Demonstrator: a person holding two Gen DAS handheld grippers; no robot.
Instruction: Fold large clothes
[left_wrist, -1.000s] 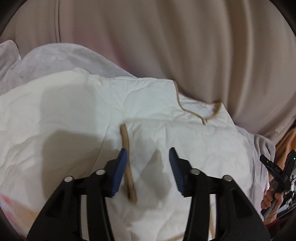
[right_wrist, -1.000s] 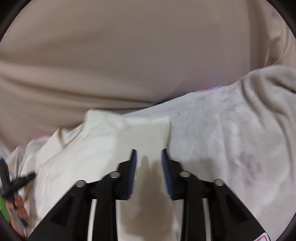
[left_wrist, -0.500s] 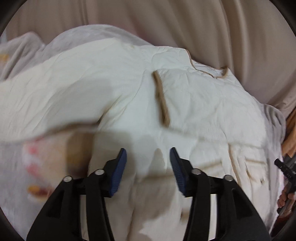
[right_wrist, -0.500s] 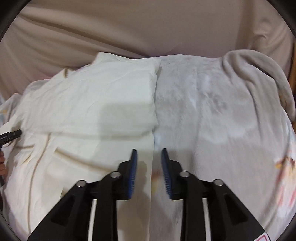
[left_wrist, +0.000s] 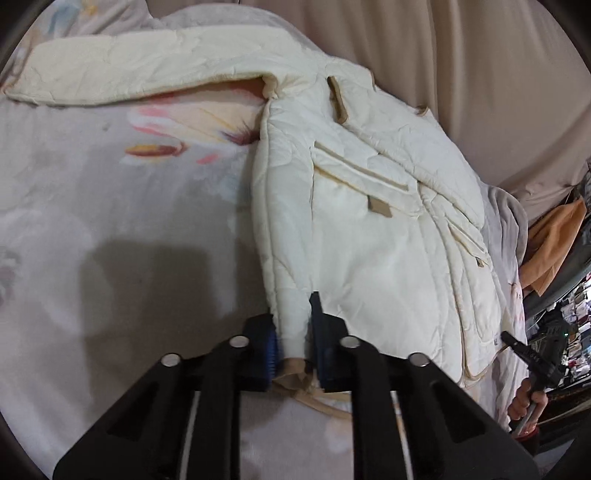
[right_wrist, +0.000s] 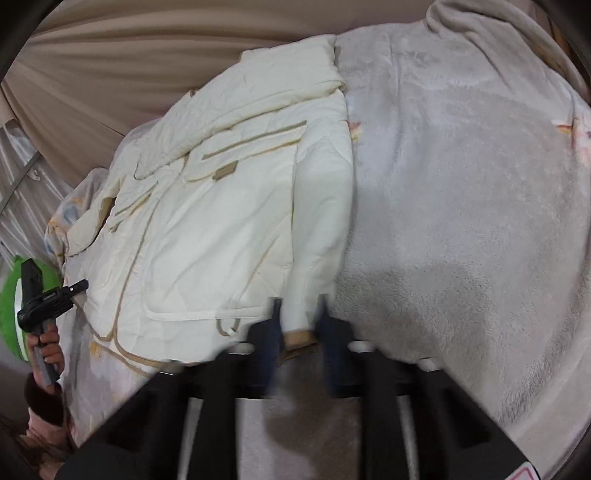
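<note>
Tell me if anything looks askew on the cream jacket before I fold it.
One sleeve of the cream quilted jacket sticks straight out sideways across the floral grey blanket, unfolded. The left gripper and right gripper each pinch a bottom hem corner.

Right gripper (right_wrist: 298, 325), black-framed with blue pads: fingers (right_wrist: 271, 332) motion-blurred, contact with the cream quilted jacket's (right_wrist: 207, 221) tan-trimmed corner between them indistinct. Left gripper (left_wrist: 292, 349), same build: the jacket's tan hem end (left_wrist: 291, 373) is partly hidden between its pads, and the cream sleeve (left_wrist: 122, 70) runs out of frame at the upper left. Grey fleece blanket with floral print (left_wrist: 110, 206): covered under the jacket and cut by every frame edge; cluttered dark shelving (left_wrist: 570, 314) at far right too small to identify; green round object (right_wrist: 11, 295) cut off at the left edge, unidentifiable.
</note>
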